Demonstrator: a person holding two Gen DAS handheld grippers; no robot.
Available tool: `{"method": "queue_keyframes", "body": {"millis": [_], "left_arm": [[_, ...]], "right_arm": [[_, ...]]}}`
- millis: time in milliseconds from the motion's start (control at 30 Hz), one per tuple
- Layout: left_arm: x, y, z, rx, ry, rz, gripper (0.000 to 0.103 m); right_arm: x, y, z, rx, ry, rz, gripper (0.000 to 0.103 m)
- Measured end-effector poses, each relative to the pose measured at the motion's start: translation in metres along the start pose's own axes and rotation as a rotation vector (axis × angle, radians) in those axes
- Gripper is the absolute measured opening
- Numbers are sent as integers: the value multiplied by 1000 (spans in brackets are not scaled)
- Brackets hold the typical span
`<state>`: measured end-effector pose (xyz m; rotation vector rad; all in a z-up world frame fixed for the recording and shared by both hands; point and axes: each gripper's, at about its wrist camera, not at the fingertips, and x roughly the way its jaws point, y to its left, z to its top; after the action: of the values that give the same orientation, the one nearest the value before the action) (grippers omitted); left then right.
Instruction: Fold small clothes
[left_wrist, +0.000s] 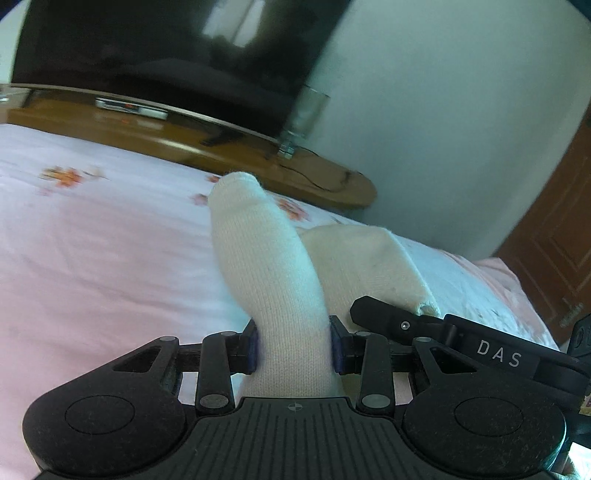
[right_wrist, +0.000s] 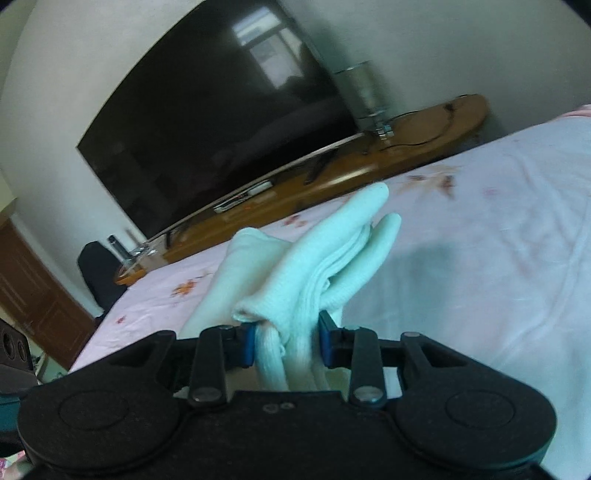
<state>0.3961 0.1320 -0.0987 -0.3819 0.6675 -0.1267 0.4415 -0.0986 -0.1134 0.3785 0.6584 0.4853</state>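
Note:
A white knitted sock (left_wrist: 266, 258) stands up between the blue pads of my left gripper (left_wrist: 294, 347), which is shut on it above the pink bed sheet. More white sock fabric (left_wrist: 362, 258) lies behind it and runs to the right, where my right gripper (left_wrist: 424, 321) pinches its end. In the right wrist view, my right gripper (right_wrist: 286, 341) is shut on bunched white sock fabric (right_wrist: 325, 254), with its ribbed folds sticking forward past the pads. Whether this is one sock or a pair, I cannot tell.
The bed (left_wrist: 92, 240) carries a pink sheet with orange flower prints (right_wrist: 498, 240). Beyond its far edge runs a wooden TV bench (left_wrist: 258, 162) with a large dark television (right_wrist: 221, 122), a set-top box (left_wrist: 129, 107) and cables. A brown door (left_wrist: 554, 236) stands at the right.

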Motion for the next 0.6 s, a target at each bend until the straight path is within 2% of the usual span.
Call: {"method": "queue_keyframes", "body": {"millis": [167,333,500,567,600], "left_arm": [[-16,58,16,-22,-18,62,36],[-10,103,23,-28,-29,103,36],[14,140,18,-50,-9,159,36],[24,157,10,-73,21,188,37],[27,165,5,-88,22,183,41]], "right_arm": [[41,43,-7,-10,26,60,32],[80,67,-17,-15,46,86,32],[112,74,-28,-31,72,55,31],[122,69,-35,-40,87,15,31],[124,69,-41,-44,88,-15,31]]}}
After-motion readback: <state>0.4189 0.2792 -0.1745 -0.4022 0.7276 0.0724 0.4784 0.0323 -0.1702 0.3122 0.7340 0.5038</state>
